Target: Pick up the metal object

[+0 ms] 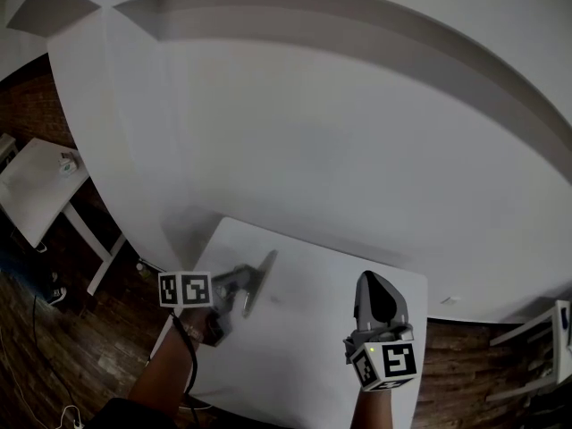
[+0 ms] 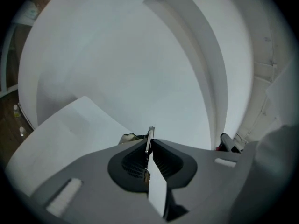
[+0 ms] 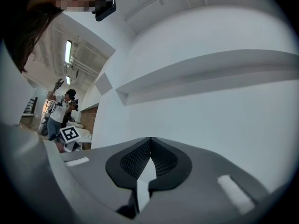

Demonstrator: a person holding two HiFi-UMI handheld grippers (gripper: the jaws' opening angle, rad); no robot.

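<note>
A thin, flat metal object (image 1: 260, 276) stands on edge over the left part of the white table (image 1: 304, 356). My left gripper (image 1: 238, 286) is shut on it from the left. In the left gripper view the metal object (image 2: 149, 138) shows as a narrow bright strip pinched between the two dark pads and sticking out past the left gripper (image 2: 149, 149). My right gripper (image 1: 376, 286) hovers over the table's right part and points away from me. In its own view the right gripper (image 3: 150, 142) is shut, its pads meeting with nothing between them.
A white wall with a long ledge (image 1: 357, 25) rises just behind the table. A second white table (image 1: 36, 181) stands at the left over a dark wooden floor (image 1: 80, 347). White furniture (image 1: 547, 329) is at the right edge. A person (image 3: 60, 108) stands far off.
</note>
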